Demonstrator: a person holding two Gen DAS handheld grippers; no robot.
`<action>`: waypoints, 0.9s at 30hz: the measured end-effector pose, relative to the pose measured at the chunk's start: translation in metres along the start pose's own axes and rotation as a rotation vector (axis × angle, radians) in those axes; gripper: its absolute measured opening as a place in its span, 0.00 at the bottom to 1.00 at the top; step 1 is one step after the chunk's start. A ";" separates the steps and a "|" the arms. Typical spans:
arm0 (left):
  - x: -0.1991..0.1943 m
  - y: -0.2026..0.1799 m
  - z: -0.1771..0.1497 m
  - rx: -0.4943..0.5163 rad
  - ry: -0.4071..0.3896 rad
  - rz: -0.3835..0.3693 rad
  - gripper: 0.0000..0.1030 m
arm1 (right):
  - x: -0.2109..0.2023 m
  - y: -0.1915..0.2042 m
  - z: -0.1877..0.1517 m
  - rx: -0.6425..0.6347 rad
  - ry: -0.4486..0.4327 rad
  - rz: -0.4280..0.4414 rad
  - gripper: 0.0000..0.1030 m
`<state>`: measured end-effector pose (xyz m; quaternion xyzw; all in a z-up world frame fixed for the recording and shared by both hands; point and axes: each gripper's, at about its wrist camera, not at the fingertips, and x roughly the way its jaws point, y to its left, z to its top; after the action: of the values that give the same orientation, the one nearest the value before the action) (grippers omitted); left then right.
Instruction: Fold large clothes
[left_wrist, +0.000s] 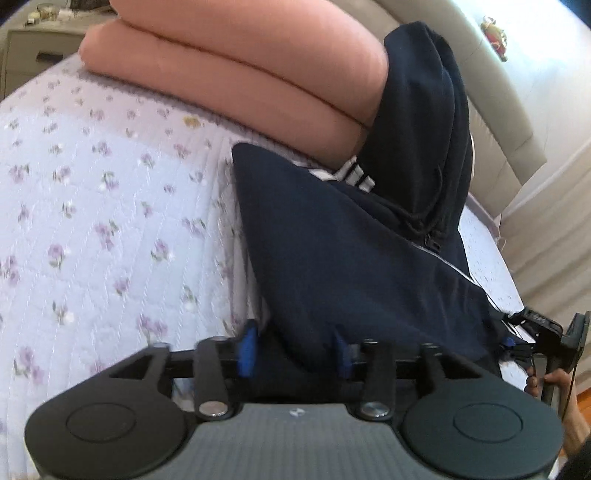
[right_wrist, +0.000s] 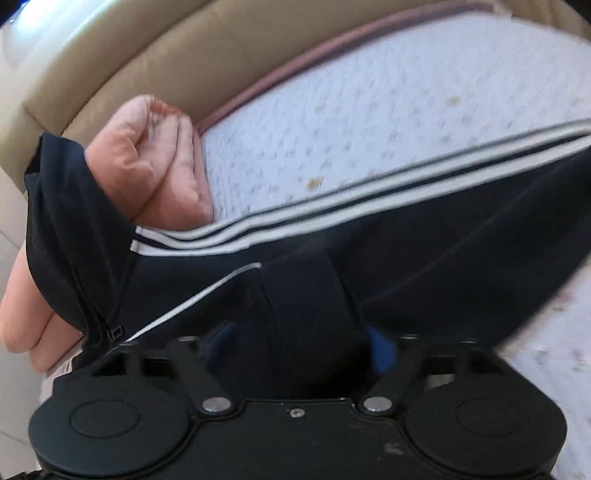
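I'm holding the navy jacket (left_wrist: 354, 258) up off the bed (left_wrist: 92, 203) right next to the stacked pink blanket (left_wrist: 236, 74), with the left gripper (left_wrist: 295, 350) and right gripper (right_wrist: 299, 343) both clamping their jaws down on bunched fabric. I'm thinking the trick is keeping both edges level and taut so it's laying flat instead of snagging on the blanket. No containers anywhere.

One navy jacket (left_wrist: 343, 266), one folded pink blanket (left_wrist: 236, 70), two claws (left_wrist: 295, 354), one bed (left_wrist: 92, 206)

Floral bed (left_wrist: 92, 206) under pink duvet (left_wrist: 236, 62), jacket (left_wrist: 351, 251)
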<state>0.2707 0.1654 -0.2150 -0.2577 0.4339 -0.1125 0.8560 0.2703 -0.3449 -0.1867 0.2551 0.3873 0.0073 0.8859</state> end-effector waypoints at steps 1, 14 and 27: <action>0.000 -0.005 0.000 0.022 0.025 0.016 0.51 | 0.005 0.015 0.003 -0.056 -0.024 -0.007 0.91; 0.013 -0.073 0.014 0.087 0.274 0.278 0.83 | 0.033 0.010 -0.012 -0.333 0.219 -0.160 1.00; -0.028 -0.136 -0.003 -0.176 0.179 0.281 0.83 | -0.023 -0.227 0.062 0.379 0.103 0.048 0.62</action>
<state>0.2561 0.0614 -0.1236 -0.2574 0.5481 0.0239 0.7955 0.2556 -0.5747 -0.2396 0.4257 0.4202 -0.0318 0.8007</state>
